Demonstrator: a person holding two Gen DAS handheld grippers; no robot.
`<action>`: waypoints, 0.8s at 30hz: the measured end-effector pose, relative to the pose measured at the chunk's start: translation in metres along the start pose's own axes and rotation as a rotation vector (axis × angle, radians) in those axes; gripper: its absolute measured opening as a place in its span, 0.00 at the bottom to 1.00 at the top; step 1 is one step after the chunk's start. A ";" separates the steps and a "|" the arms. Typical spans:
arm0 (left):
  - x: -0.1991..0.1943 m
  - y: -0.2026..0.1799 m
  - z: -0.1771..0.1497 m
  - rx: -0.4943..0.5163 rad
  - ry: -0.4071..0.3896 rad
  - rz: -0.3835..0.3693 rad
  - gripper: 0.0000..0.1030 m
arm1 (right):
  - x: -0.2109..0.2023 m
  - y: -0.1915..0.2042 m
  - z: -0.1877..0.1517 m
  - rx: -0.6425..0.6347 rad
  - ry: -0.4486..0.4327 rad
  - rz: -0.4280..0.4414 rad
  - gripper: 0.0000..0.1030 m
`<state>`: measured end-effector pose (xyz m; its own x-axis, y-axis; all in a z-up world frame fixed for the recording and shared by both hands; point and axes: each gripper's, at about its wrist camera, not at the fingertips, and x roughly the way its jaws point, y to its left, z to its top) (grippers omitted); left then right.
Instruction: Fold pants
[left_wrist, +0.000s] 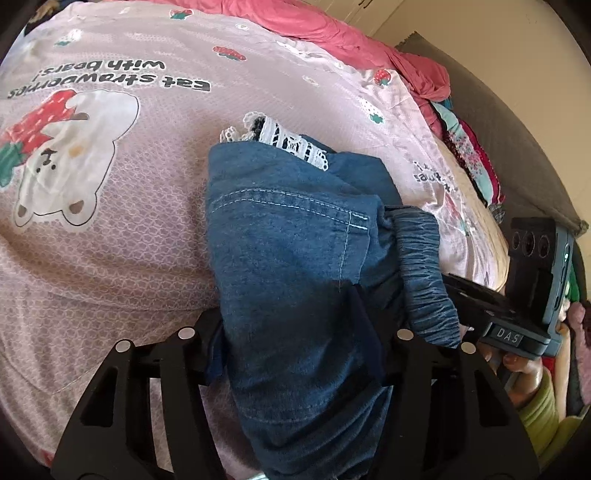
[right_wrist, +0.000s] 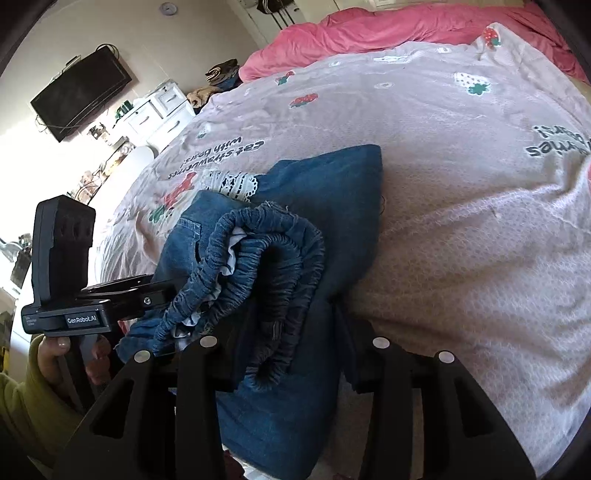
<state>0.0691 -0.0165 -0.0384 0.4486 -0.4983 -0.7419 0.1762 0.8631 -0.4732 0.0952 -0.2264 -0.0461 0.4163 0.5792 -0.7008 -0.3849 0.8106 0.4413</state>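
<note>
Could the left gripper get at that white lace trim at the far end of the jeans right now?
Probably not yet. The left gripper has denim bunched between its fingers, and the jeans lie between it and the lace trim. It would have to let go first.

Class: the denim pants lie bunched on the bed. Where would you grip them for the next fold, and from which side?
Grip the denim pants at the gathered elastic waistband, coming from the near bed edge: it bunches thick and raised toward the jaws, while the lace hem lies flat on the far side.
</note>
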 end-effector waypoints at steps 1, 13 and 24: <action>-0.001 -0.001 0.000 0.000 -0.002 -0.004 0.42 | -0.001 -0.001 0.000 -0.002 -0.006 0.006 0.34; -0.050 -0.026 0.030 0.053 -0.124 -0.090 0.36 | -0.041 0.043 0.020 -0.169 -0.165 0.071 0.24; -0.041 -0.020 0.091 0.102 -0.149 -0.024 0.36 | -0.023 0.039 0.090 -0.187 -0.202 0.039 0.24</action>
<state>0.1274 -0.0060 0.0446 0.5666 -0.5077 -0.6490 0.2728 0.8588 -0.4336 0.1443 -0.2003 0.0373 0.5471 0.6301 -0.5511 -0.5412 0.7685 0.3414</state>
